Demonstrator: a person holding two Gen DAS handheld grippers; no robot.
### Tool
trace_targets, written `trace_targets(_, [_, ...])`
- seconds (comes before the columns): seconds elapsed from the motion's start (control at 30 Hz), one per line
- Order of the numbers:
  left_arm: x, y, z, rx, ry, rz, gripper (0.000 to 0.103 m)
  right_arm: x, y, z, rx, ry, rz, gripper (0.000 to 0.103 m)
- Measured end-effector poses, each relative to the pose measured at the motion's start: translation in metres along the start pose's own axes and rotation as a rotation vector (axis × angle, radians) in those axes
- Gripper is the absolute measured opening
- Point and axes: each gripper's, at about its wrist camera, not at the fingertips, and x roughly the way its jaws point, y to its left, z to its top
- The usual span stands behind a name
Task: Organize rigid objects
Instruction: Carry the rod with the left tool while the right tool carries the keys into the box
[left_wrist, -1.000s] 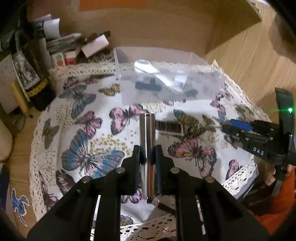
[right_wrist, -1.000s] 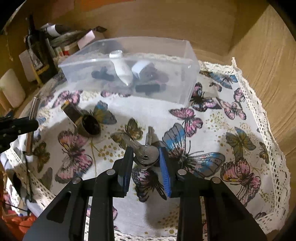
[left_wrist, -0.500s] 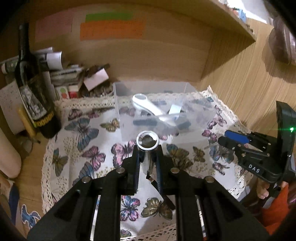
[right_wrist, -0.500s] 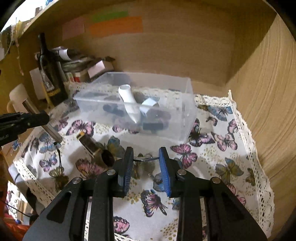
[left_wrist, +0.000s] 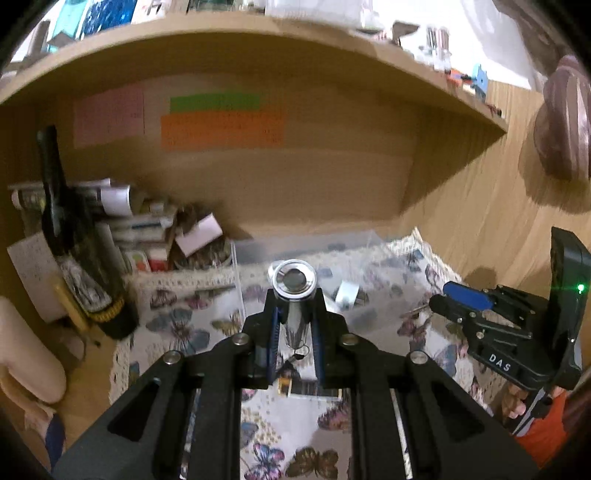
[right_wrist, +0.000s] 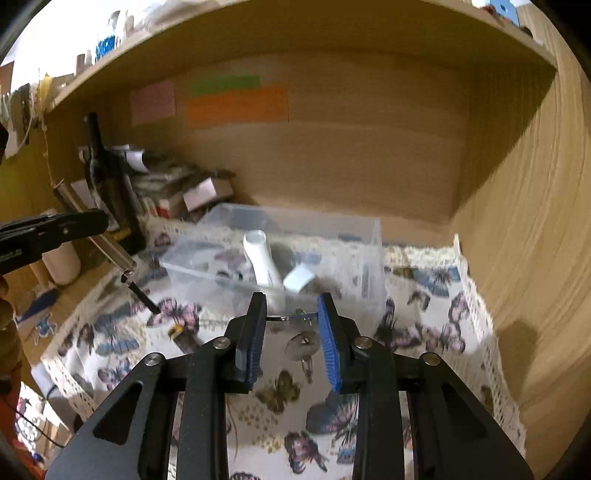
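L gripper (left_wrist: 294, 325): jaws pinched on a shiny metal tube (left_wrist: 294, 295), gripped mid-body. Tube's open end pokes out past the tips toward cam's far side; its other end sits back btwn the jaws w/ a small black cord/loop (left_wrist: 300, 353) dangling under it. In the R wrist view the same tube (right_wrist: 110, 248) is angled, lower end down, cord hanging off it, clear of the cloth.

R gripper (right_wrist: 291, 317): jaws closed on a key set (right_wrist: 301, 341). A thin flat metal piece spans pad to pad near the tips; a round-headed key hangs below that, btwn the jaws, w/ more metal dangling under it. Keys are off the cloth.

Ahead of both tips: clear plastic bin (right_wrist: 369, 254) on the butterfly tablecloth (right_wrist: 436, 280). Inside it, a white tube-shaped item (right_wrist: 262, 262) leaning, a small white/grey piece (right_wrist: 300, 278) beside it, plus dark bits too blurred to ID.

Below L jaws, on the cloth: a dark flat stick-like item w/ a gold end (left_wrist: 295, 386); same thing shows left of R jaws (right_wrist: 177, 329), partly blurred.

Left of both jaws, off the cloth edge: dark wine bottle (left_wrist: 74, 251) upright, w/ a pile of papers/boxes (left_wrist: 147, 229) behind it. Wood shelf back wall beyond bin w/ pink, green, orange notes (right_wrist: 236, 105).

R gripper seen from L cam (left_wrist: 454, 299), right of L jaws, a person's fingers (left_wrist: 515, 406) on its handle.
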Motion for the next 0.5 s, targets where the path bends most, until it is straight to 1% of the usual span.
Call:
trace_targets(0.1, [0.001,-0.002,0.013,0.009,-0.018,0.006,0.015,0.0,-0.001,0.01,-0.005,-0.027,0.001,0.026])
trace_targets(0.2, [0.008,-0.007,0.024,0.024,-0.019,0.003,0.015,0.002,-0.002,0.019,-0.014,-0.048,-0.002,0.026])
trace_targets(0.33, [0.021,-0.013,0.035,0.041,-0.021,0.011,0.015,0.012,-0.007,0.028,-0.017,-0.053,-0.002,0.026])
trace_targets(0.5, [0.048,-0.012,0.048,0.03,-0.009,0.012,0.015,0.026,-0.015,0.039,-0.008,-0.047,-0.006,0.026])
